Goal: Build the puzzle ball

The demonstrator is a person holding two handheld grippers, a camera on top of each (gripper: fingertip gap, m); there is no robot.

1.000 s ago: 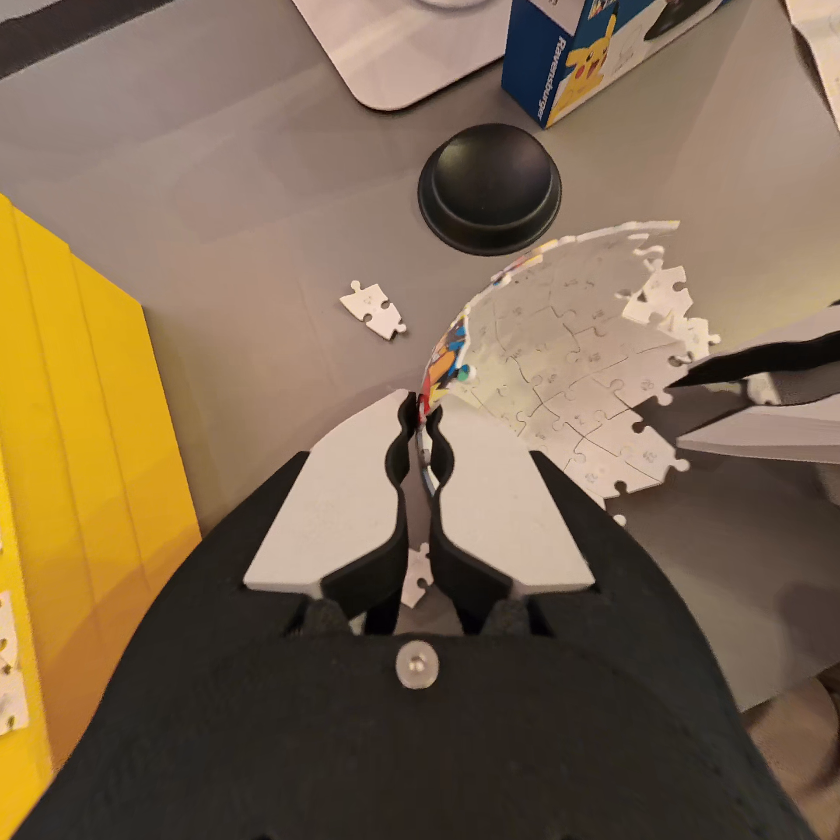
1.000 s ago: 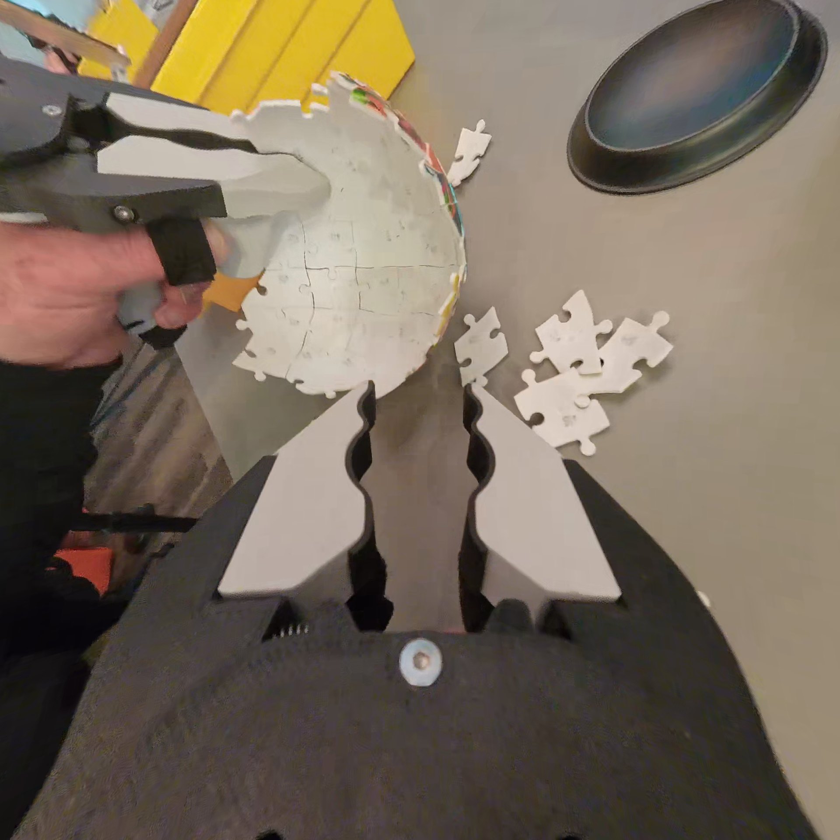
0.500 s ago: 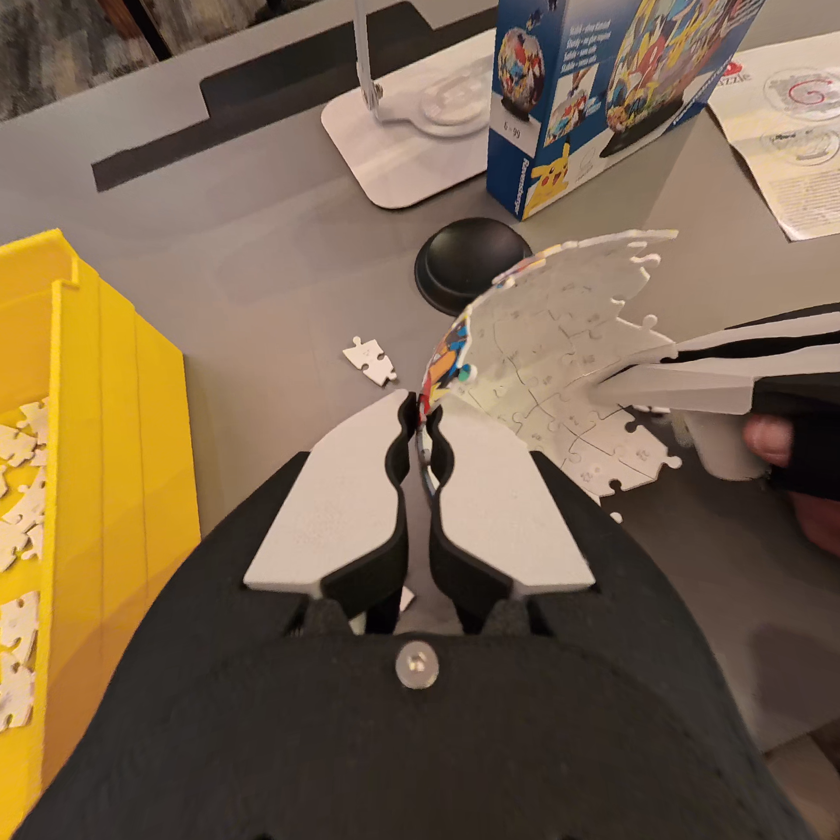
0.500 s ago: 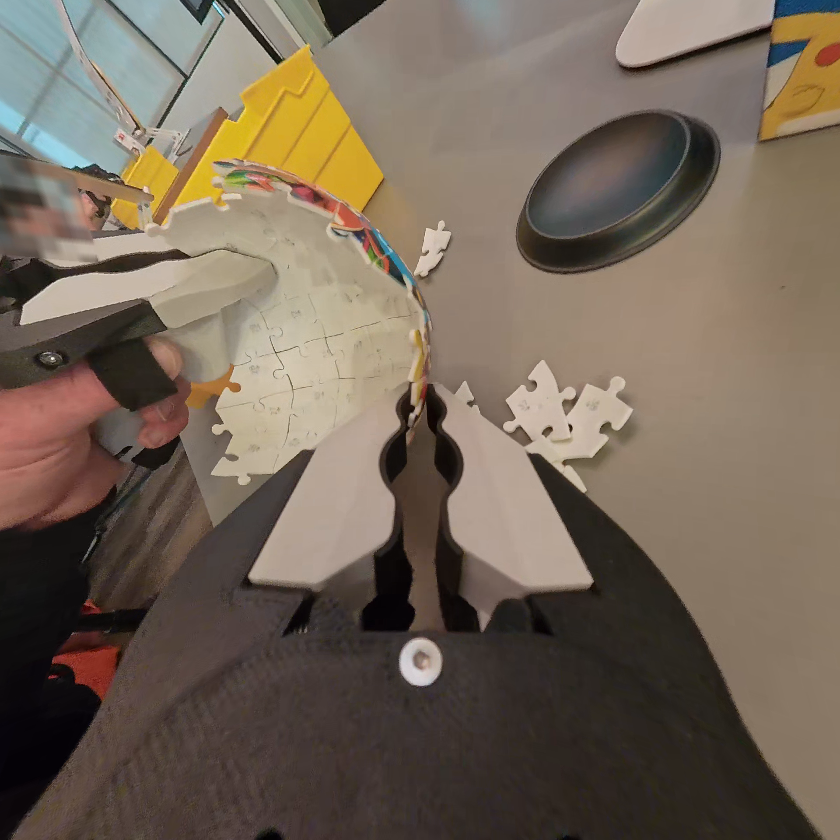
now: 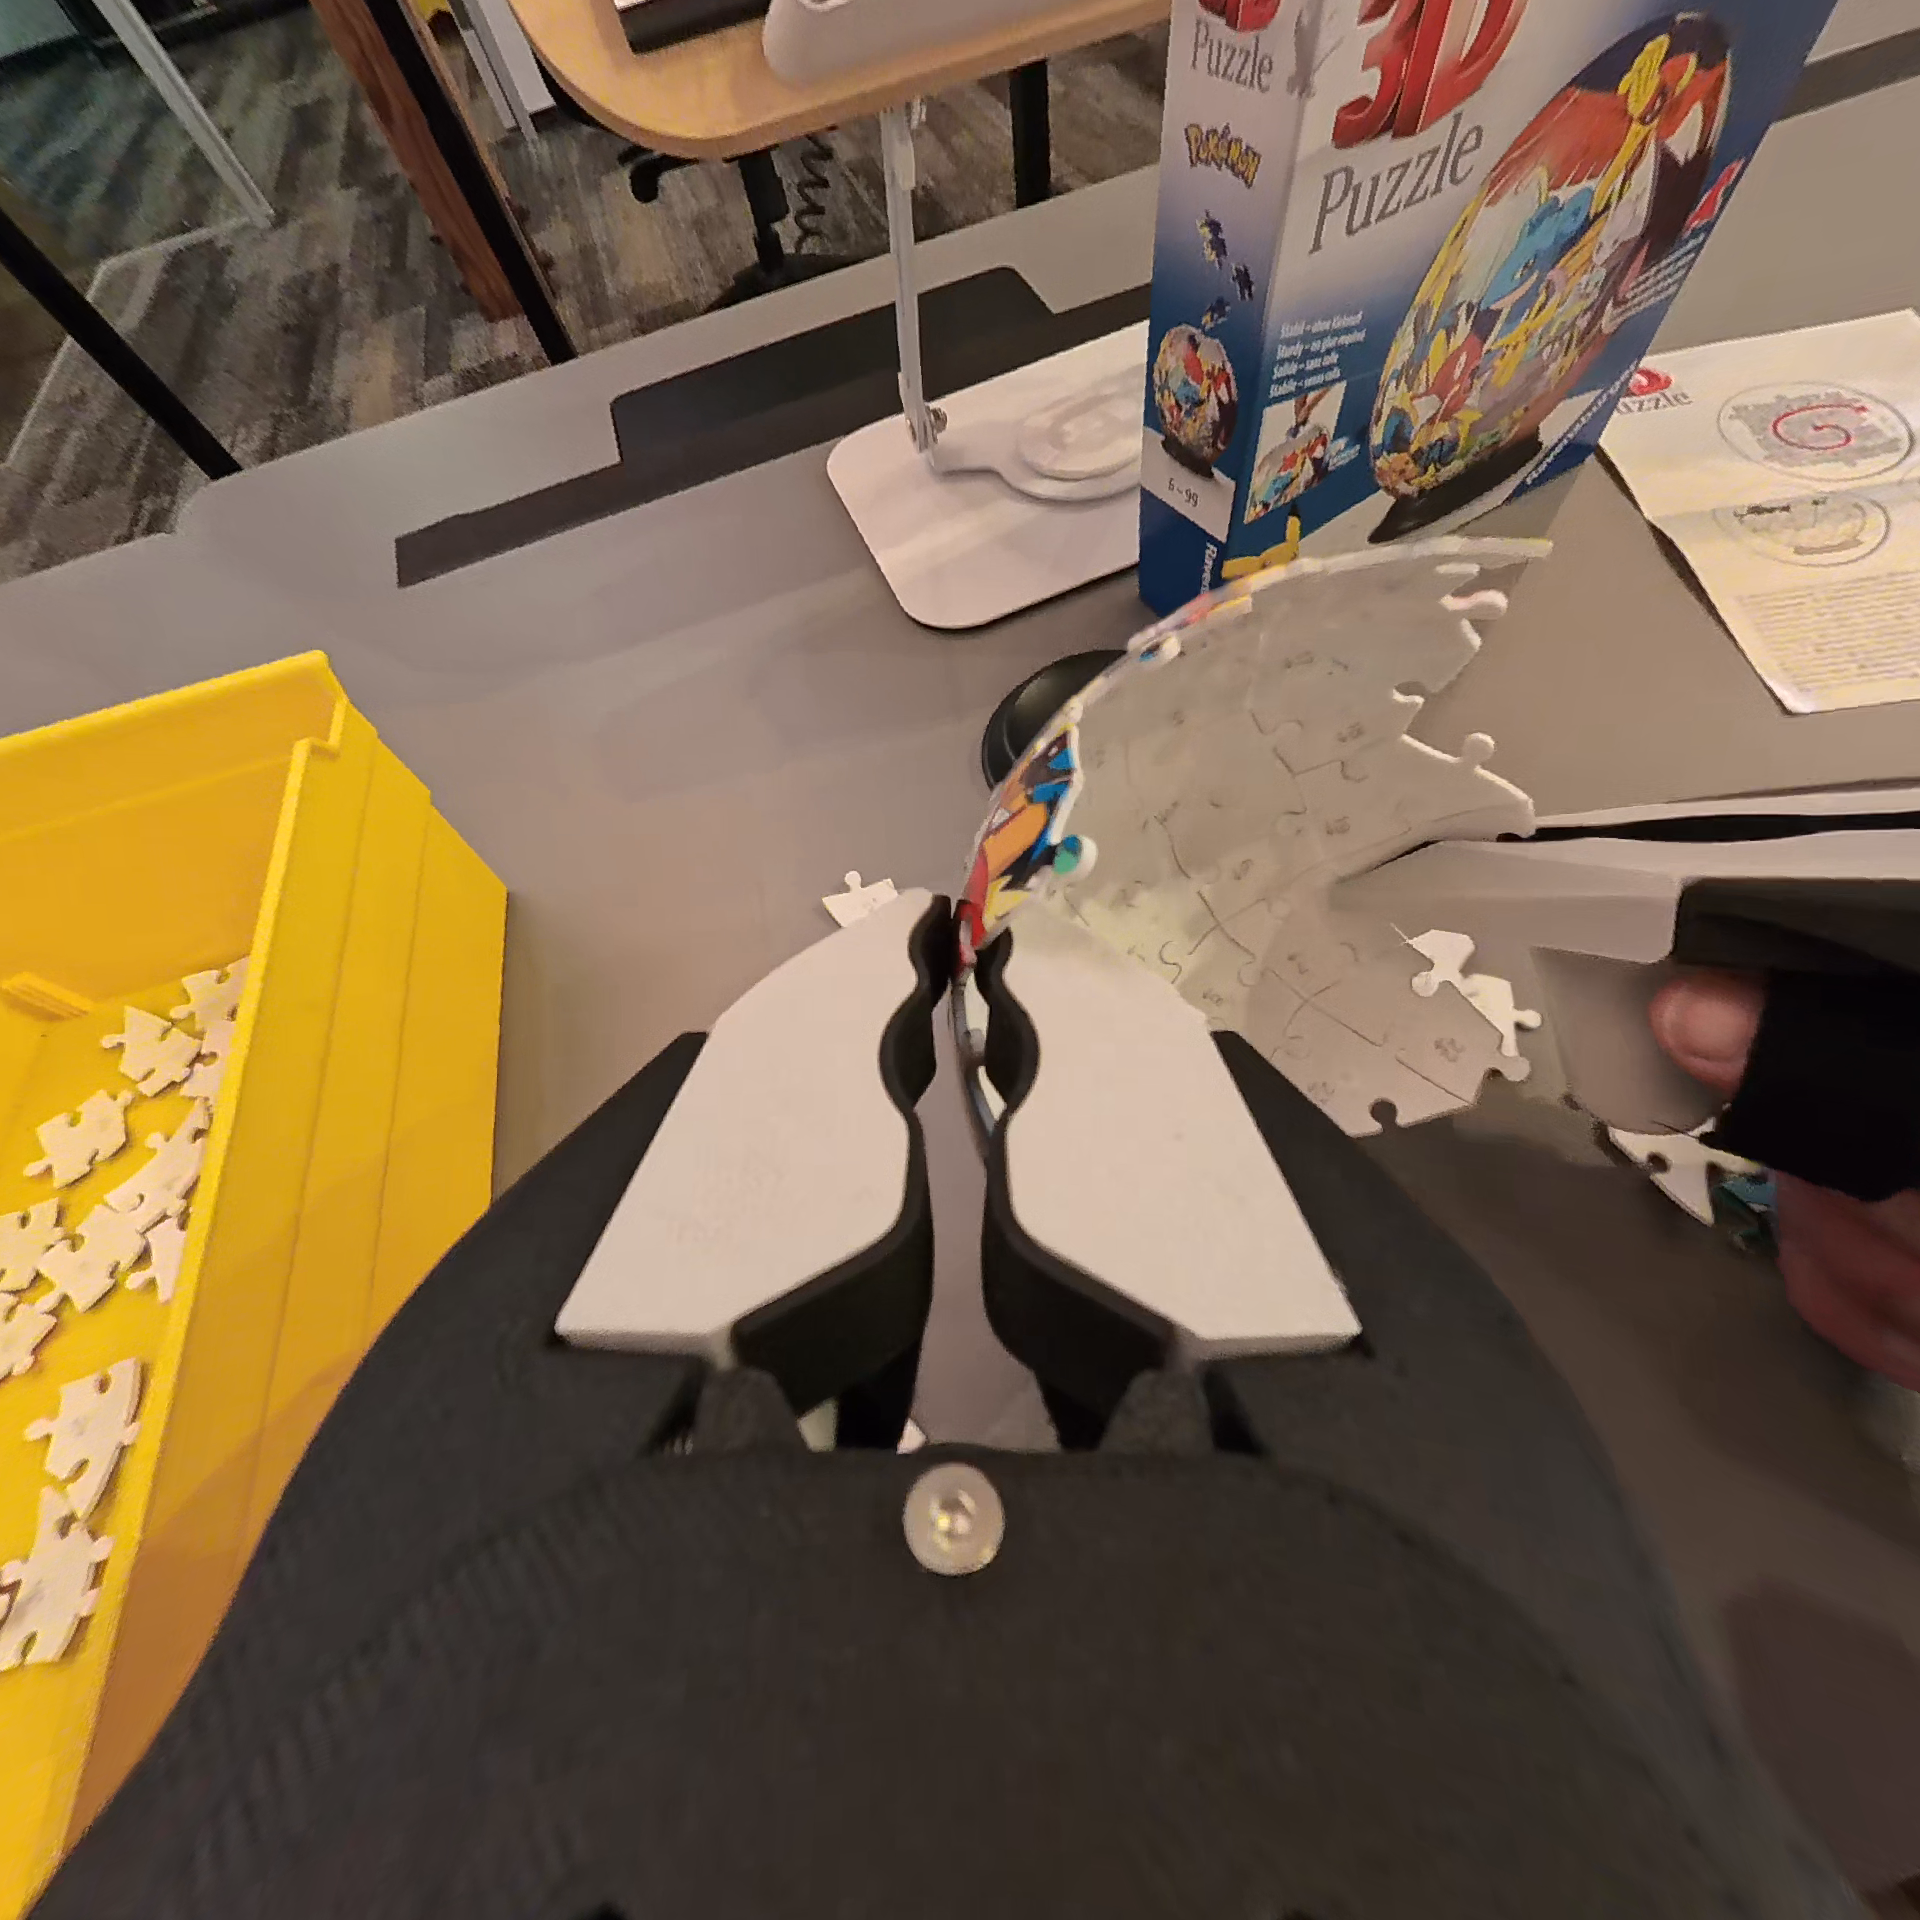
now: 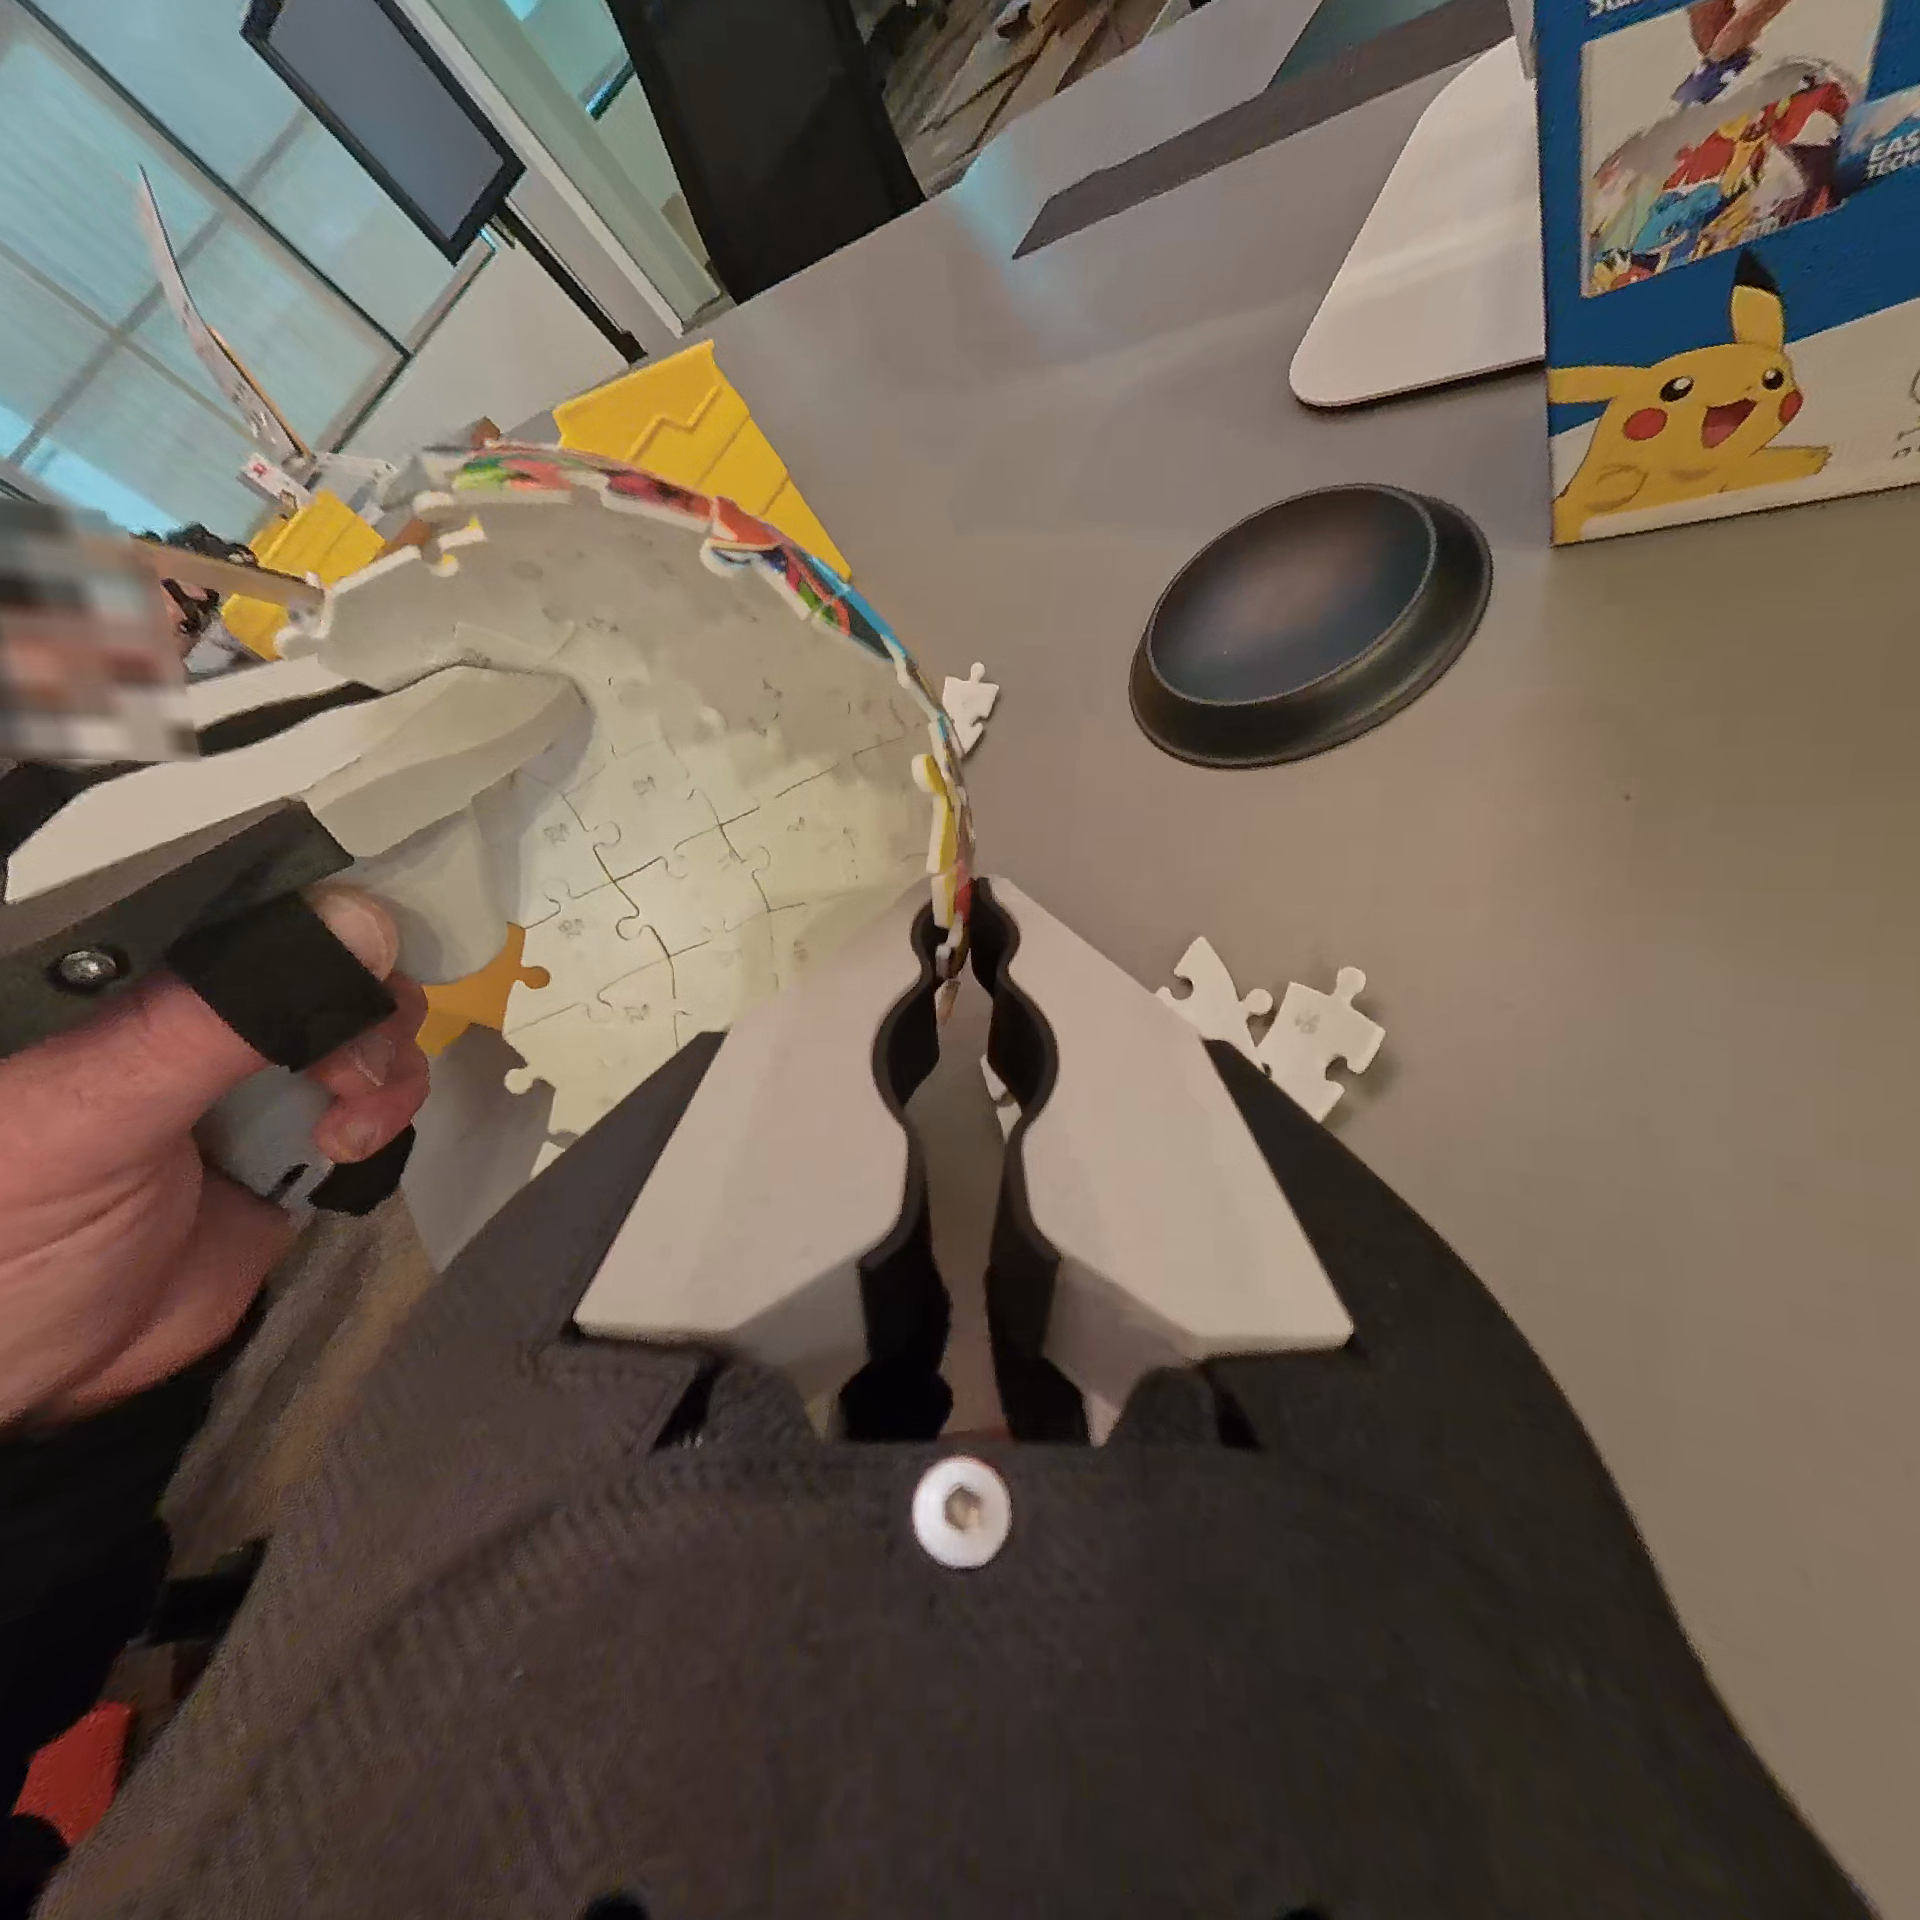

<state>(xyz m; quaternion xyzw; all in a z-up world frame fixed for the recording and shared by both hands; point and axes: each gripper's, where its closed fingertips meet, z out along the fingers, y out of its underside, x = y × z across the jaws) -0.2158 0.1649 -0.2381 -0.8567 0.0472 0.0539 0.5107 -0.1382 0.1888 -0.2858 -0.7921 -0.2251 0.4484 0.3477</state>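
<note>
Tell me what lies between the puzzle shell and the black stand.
Right wrist view: one loose white piece beside the puzzle shell; otherwise bare grey table up to the black stand.

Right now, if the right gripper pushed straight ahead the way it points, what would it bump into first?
The right gripper is already shut on the puzzle shell's edge, so it would push that first. Beyond lies bare table; depth is hard to judge.

The puzzle box (image 5: 1455,312) and yellow bin (image 5: 156,1039) run off the picture's edges, the black stand (image 5: 1023,717) near the tabletop's far edge is mostly hidden behind the puzzle shell (image 5: 1278,831), and loose pieces (image 6: 1299,1023) lie partly under the right gripper (image 6: 961,940).
</note>
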